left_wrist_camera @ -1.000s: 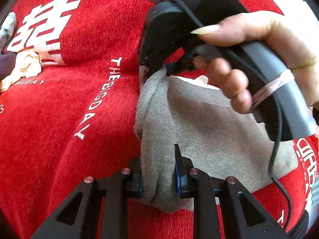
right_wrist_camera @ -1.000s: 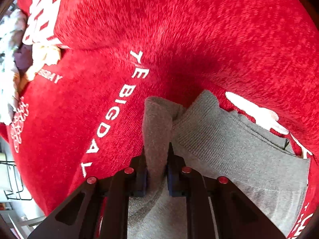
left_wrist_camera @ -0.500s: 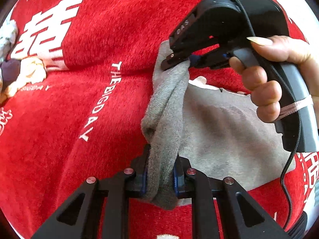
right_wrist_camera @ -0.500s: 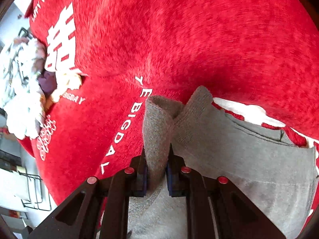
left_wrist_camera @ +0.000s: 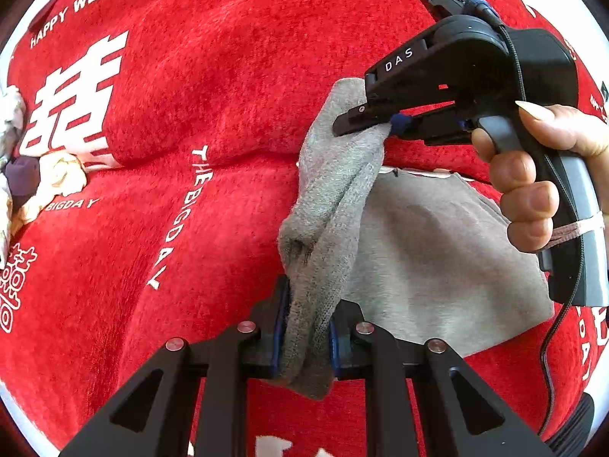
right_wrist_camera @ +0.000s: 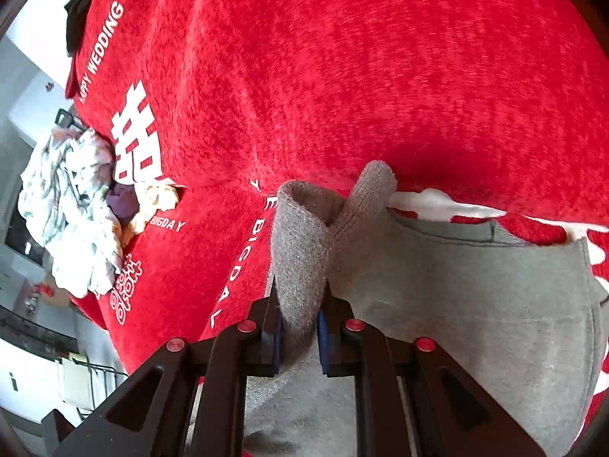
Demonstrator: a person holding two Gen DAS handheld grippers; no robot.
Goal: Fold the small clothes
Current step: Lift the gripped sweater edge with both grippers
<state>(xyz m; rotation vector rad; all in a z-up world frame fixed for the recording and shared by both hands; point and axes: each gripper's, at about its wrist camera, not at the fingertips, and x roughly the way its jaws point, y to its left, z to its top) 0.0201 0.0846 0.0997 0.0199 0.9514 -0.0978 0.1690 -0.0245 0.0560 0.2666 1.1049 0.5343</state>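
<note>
A small grey knit garment (left_wrist_camera: pixel 430 251) lies on a red blanket (left_wrist_camera: pixel 213 87) with white lettering. My left gripper (left_wrist_camera: pixel 304 339) is shut on the garment's near left edge, and the cloth bunches between its fingers. My right gripper (left_wrist_camera: pixel 375 123), held in a hand, is shut on the far left edge and holds it lifted above the blanket. In the right wrist view the right gripper (right_wrist_camera: pixel 298 337) pinches a raised fold of the grey garment (right_wrist_camera: pixel 475 304). The left edge hangs stretched between both grippers.
A heap of pale crumpled clothes (right_wrist_camera: pixel 72 205) lies at the blanket's left edge, also in the left wrist view (left_wrist_camera: pixel 23 175). A wire rack (right_wrist_camera: pixel 87 384) and the floor show beyond the blanket's edge. A black cable (left_wrist_camera: pixel 559 327) hangs from the right gripper.
Both grippers have lifted the garment's left edge higher off the blanket. The right gripper has moved up and away to the right, stretching the edge between the two.
</note>
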